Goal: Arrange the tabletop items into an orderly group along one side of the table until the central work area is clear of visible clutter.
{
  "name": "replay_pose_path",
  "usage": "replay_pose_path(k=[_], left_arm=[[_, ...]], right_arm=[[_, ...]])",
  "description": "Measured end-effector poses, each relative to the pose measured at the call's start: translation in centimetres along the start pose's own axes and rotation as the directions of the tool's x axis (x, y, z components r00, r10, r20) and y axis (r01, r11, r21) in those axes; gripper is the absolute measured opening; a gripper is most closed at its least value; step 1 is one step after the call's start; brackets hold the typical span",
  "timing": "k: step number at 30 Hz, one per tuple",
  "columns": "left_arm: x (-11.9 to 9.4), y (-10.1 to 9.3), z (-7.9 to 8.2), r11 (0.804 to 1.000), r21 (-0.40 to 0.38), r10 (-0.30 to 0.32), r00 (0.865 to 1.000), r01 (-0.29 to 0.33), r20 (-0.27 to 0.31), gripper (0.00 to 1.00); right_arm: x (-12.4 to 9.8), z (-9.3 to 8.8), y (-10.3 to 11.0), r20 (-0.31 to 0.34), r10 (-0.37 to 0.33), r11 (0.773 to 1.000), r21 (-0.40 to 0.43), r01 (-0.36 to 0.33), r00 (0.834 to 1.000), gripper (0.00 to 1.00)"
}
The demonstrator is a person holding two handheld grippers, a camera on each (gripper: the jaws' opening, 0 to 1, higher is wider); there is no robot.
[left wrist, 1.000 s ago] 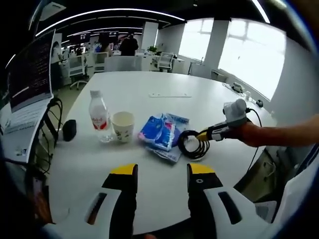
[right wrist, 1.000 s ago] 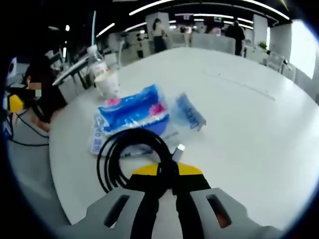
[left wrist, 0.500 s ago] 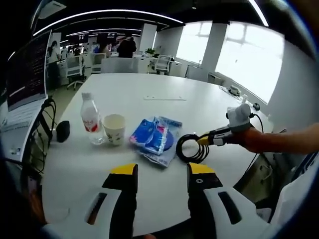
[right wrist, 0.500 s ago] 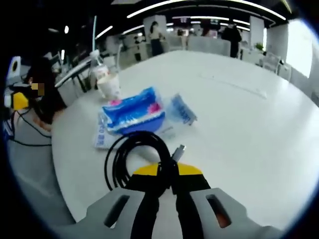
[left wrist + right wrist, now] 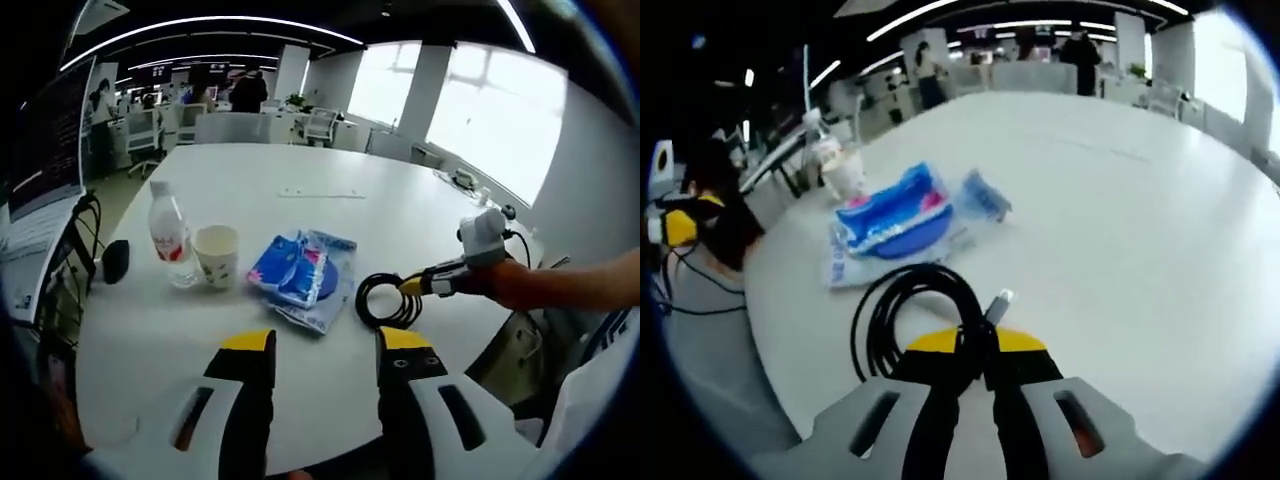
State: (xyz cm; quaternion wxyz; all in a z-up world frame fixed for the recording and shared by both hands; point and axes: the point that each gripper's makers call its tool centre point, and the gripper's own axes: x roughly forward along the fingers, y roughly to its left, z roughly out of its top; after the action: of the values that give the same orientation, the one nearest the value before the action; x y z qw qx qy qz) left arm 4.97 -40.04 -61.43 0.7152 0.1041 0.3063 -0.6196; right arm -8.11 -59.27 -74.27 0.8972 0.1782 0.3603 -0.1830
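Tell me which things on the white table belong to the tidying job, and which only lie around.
Job:
- coiled black cable, held in right gripper
- blue plastic tissue packs
- white paper cup
- clear water bottle

Around:
- flat white strip
- black mouse-like object

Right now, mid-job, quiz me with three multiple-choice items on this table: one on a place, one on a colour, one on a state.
1. The paper cup stands beside:
A. the water bottle
B. the coiled black cable
C. the table's far edge

2. The tissue pack is mostly:
A. green
B. blue
C. red

3. The right gripper is:
A. open, empty
B. shut on the cable
C. shut on the cup

Answers: A, the cup stands right next to the bottle; B, blue wrapper with pink accents; B, jaws pinch the cable's coil.
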Motion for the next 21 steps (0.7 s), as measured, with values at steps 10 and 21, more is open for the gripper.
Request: replay_pose_path(k=[10,21], left_arm=[[0.0,0.9,0.2,1.0,-0.011,0.01,1.0,-0.01,0.009,0.39],[0.4,0.2,0.1,1.0,-0.016,-0.003,1.0,0.003,0.015,0.39]], right_arm=[[0.3,-1.3,-0.1,-0.02,0.003,0.998,0.059,-0.002,1.0,0.09],[0.1,-2.2,0.0,-0.041,0.017,0.998,0.062,-0.014,0.999,0.08]])
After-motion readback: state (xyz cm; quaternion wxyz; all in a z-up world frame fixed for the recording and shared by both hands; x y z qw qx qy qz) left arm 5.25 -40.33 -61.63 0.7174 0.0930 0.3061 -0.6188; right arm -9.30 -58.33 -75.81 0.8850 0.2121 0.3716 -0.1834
